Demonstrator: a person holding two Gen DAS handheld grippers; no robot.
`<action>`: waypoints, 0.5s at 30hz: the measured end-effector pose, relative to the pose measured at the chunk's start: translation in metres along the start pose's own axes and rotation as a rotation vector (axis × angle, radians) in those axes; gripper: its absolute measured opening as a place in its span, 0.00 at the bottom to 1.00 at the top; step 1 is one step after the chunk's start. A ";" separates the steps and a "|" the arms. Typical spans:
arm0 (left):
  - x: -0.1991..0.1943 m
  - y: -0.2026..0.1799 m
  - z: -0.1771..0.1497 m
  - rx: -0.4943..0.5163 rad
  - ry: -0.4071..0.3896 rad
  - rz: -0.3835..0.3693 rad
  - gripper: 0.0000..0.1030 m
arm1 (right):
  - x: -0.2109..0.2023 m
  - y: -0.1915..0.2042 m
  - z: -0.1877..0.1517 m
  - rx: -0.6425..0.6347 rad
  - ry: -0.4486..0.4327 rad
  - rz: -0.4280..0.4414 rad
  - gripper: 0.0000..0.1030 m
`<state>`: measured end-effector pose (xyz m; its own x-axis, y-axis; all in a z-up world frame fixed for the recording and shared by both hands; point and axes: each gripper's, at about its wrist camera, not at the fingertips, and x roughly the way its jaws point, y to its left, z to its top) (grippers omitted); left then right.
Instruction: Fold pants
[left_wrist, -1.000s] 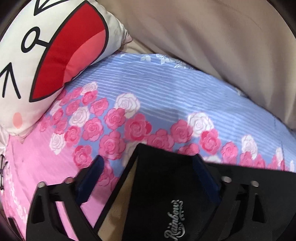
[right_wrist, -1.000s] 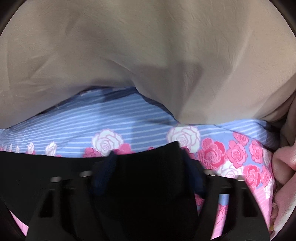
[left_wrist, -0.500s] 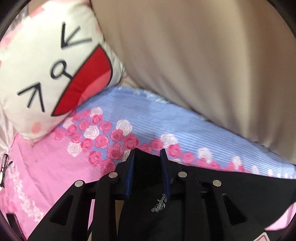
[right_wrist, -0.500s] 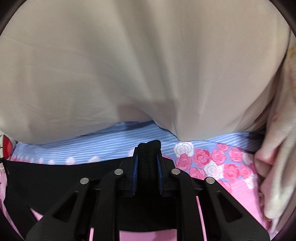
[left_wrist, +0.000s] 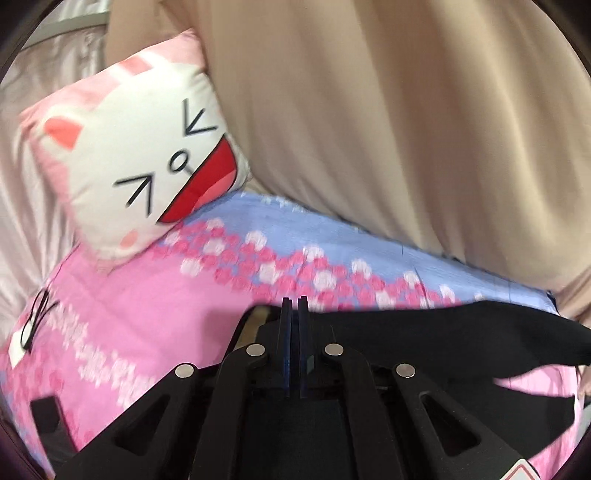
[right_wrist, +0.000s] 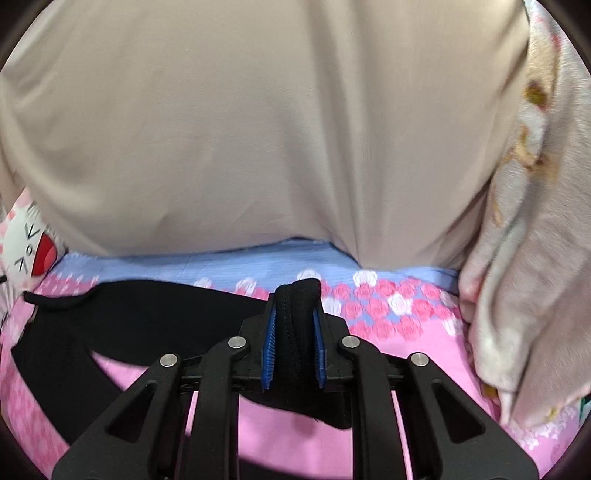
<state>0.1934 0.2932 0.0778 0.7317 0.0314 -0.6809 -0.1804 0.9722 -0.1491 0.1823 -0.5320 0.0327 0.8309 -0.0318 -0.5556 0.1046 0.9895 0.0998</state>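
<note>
Black pants (left_wrist: 424, 332) hang stretched between both grippers above a bed with a pink and blue rose-print sheet (left_wrist: 147, 314). My left gripper (left_wrist: 294, 306) is shut, its blue pads nearly touching, with the thin edge of the pants pinched between them. My right gripper (right_wrist: 294, 317) is shut on a thick bunched fold of the pants (right_wrist: 129, 314), which sticks up between the blue pads. The cloth trails left from it and sags toward the sheet (right_wrist: 369, 369).
A white cat-face pillow (left_wrist: 147, 166) lies at the head of the bed, left. A large beige duvet (right_wrist: 258, 129) fills the background of both views. A pale printed blanket (right_wrist: 517, 277) is heaped on the right.
Both grippers have risen and pulled back, lifting the pants off the sheet. The left jaws have closed from wide open to nearly touching; the right jaws closed on the fold.
</note>
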 end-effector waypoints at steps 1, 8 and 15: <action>-0.006 0.004 -0.011 0.005 0.015 0.008 0.01 | -0.006 0.001 -0.008 -0.004 0.006 -0.001 0.15; 0.009 0.007 -0.071 -0.001 0.157 0.016 0.64 | -0.013 0.007 -0.047 0.031 0.031 0.021 0.15; 0.070 0.007 -0.045 -0.128 0.176 0.007 0.74 | -0.015 0.013 -0.052 0.045 0.037 0.024 0.15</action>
<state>0.2138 0.2917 -0.0030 0.6064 -0.0136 -0.7950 -0.2755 0.9343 -0.2261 0.1432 -0.5114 -0.0007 0.8127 -0.0022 -0.5827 0.1104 0.9825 0.1503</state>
